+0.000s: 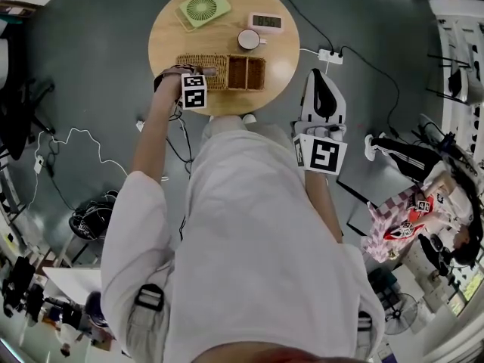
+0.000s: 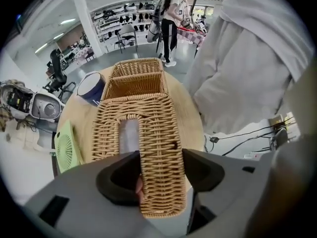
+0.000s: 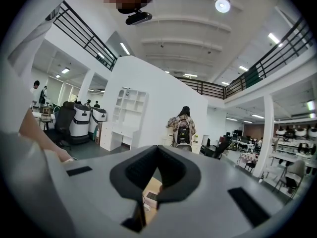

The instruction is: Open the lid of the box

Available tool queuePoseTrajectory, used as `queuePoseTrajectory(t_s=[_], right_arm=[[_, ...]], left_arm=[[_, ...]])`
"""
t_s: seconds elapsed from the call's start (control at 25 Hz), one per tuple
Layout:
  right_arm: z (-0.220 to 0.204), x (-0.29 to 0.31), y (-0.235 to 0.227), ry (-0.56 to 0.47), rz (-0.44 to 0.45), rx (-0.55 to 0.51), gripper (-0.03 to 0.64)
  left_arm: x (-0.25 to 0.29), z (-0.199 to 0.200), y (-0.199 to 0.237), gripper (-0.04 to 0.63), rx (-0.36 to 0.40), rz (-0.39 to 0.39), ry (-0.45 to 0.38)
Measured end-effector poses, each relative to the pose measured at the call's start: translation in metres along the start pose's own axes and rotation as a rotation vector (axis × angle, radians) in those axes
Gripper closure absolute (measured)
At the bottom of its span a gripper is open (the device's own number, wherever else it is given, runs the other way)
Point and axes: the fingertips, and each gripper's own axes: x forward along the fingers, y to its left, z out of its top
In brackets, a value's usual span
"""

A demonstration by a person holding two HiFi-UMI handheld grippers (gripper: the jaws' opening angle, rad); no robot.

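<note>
A wicker box sits on the round wooden table. Its slotted woven lid covers the left part, and two open compartments lie beside it. My left gripper points straight down over the lid. Its jaws straddle the woven strip to the right of the slot, one jaw at the slot's edge and the other at the lid's outer edge, both touching the weave. My right gripper is held level off the table's right side, shut and empty.
A green fan, a pink clock and a round cup stand on the table behind the box. A power strip and cables lie on the floor. A person stands beyond the table.
</note>
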Motion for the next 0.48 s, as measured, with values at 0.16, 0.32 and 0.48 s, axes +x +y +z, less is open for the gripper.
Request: queuePoseTrajectory(t_s=[0.16,0.32,0.48], right_arm=[[0.000,-0.001,-0.005,0.004,-0.008,0.006,0.618],[0.006,-0.003,-0.006,-0.004,-0.012,0.009,0.618],[0.009,-0.004,-0.004,-0.009,-0.009,0.012,0.619]], left_arm=[[-0.009,0.001,0.002,0.337,-0.028,-0.032,0.009],[-0.026,0.005,0.003,0.348,-0.047,-0.051,-0.009],[-0.042,0.006,0.008,0.364,-0.073,-0.045,-0.043]])
